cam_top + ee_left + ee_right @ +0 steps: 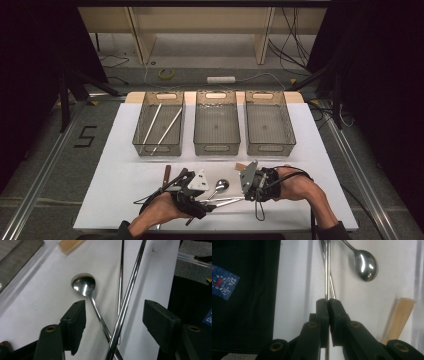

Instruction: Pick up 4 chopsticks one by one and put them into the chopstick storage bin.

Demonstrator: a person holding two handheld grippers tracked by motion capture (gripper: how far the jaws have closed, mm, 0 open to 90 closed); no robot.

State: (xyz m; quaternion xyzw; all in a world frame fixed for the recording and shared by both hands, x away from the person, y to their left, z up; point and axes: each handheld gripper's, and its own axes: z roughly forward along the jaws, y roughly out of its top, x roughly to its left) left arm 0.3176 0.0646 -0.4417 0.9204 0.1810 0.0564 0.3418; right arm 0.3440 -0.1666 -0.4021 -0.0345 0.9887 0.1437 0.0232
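Note:
Two metal chopsticks (226, 201) cross near the table's front edge, next to a metal spoon (220, 186). My right gripper (328, 301) is shut on the end of one chopstick (327, 270), and the second chopstick lies just under it. The spoon's bowl (365, 265) shows to the upper right. My left gripper (116, 310) stands open over the spoon's handle (98, 315) and the crossing chopsticks (127, 295), with nothing gripped. In the high view, the left gripper (209, 201) and right gripper (244, 196) face each other along the chopsticks.
Three grey bins stand in a row at the back: the left bin (138, 137) holds two pale chopsticks (167, 126), while the middle bin (216, 148) and right bin (270, 148) look bare. Dark-handled utensils (169, 175) lie left of my left gripper. A tan wooden handle (240, 166) lies by the right gripper.

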